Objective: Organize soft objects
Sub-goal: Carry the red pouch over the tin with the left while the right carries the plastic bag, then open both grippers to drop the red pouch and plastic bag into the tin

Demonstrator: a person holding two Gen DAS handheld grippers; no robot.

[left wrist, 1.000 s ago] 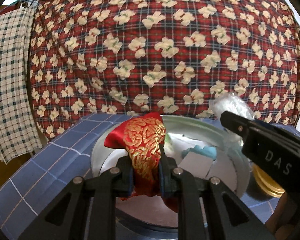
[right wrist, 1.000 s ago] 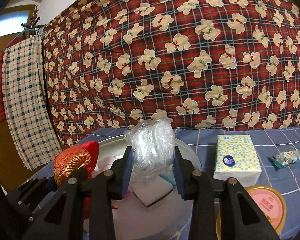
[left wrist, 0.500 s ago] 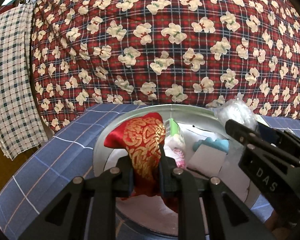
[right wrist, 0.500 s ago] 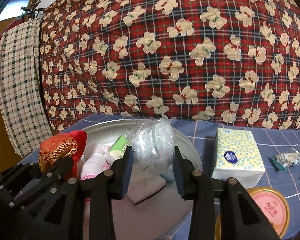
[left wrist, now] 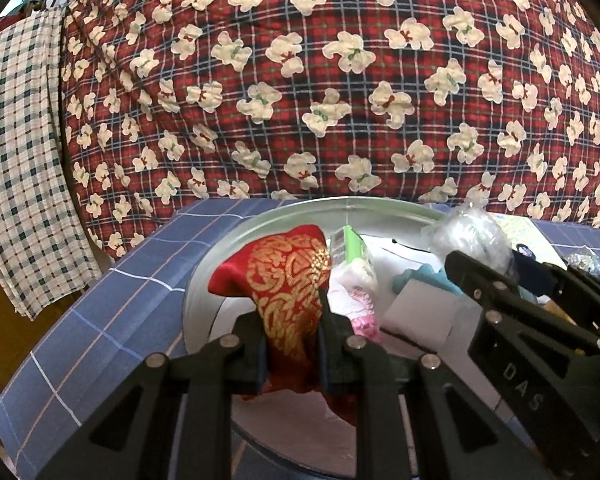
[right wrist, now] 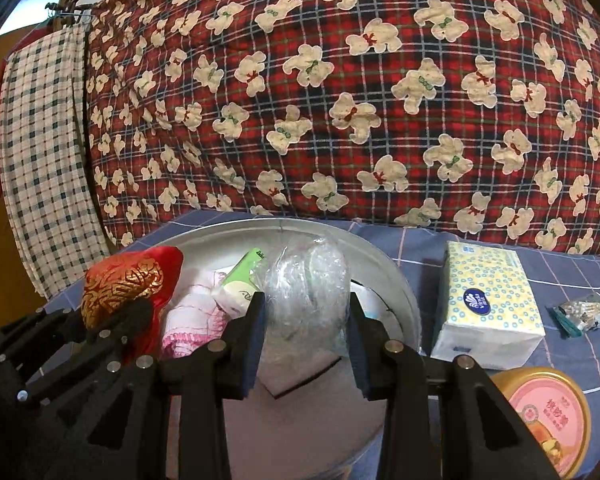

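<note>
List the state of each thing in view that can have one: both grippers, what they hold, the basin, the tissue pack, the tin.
Left gripper: shut on red-and-gold brocade pouch, above the basin.
Right gripper: shut on crumpled clear plastic bag.
Round metal basin: partly filled.
Yellow-patterned tissue pack: sealed, outside the basin.
Round pink-lidded tin: closed.

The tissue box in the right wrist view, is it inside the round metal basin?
No, the tissue box stands on the blue cloth, outside the basin.
</note>
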